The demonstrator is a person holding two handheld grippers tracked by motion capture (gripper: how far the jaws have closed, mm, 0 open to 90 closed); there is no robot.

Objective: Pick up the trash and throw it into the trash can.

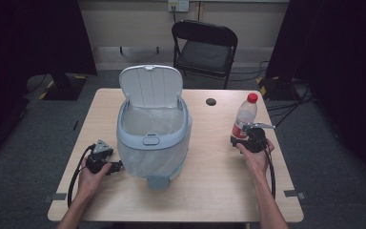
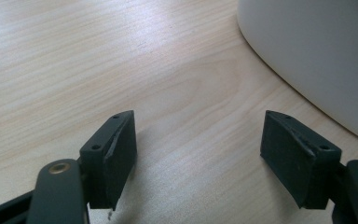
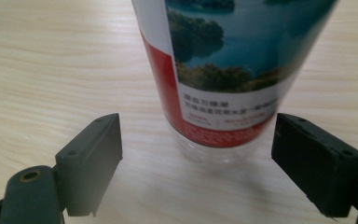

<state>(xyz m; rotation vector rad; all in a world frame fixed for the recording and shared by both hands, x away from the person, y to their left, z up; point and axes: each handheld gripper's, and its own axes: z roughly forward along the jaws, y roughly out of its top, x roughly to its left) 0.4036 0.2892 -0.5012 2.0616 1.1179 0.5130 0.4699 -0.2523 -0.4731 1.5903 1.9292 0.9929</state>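
A clear plastic bottle [image 1: 245, 114] with a red cap and a red, white and blue label stands upright on the right side of the wooden table [image 1: 209, 181]. My right gripper [image 1: 249, 136] is low just in front of it, open; in the right gripper view the bottle [image 3: 219, 70] stands just beyond the gap between the two black jaws [image 3: 198, 158], which do not touch it. My left gripper [image 1: 116, 165] rests on the table left of the bin, open on nothing [image 2: 198, 154].
A pale blue pedal bin [image 1: 152, 138] with a white liner and its lid up stands mid-table; its wall [image 2: 317, 51] is close to my left gripper's right side. A black cable hole [image 1: 211, 101] lies behind it. A black chair [image 1: 204, 47] stands beyond the table.
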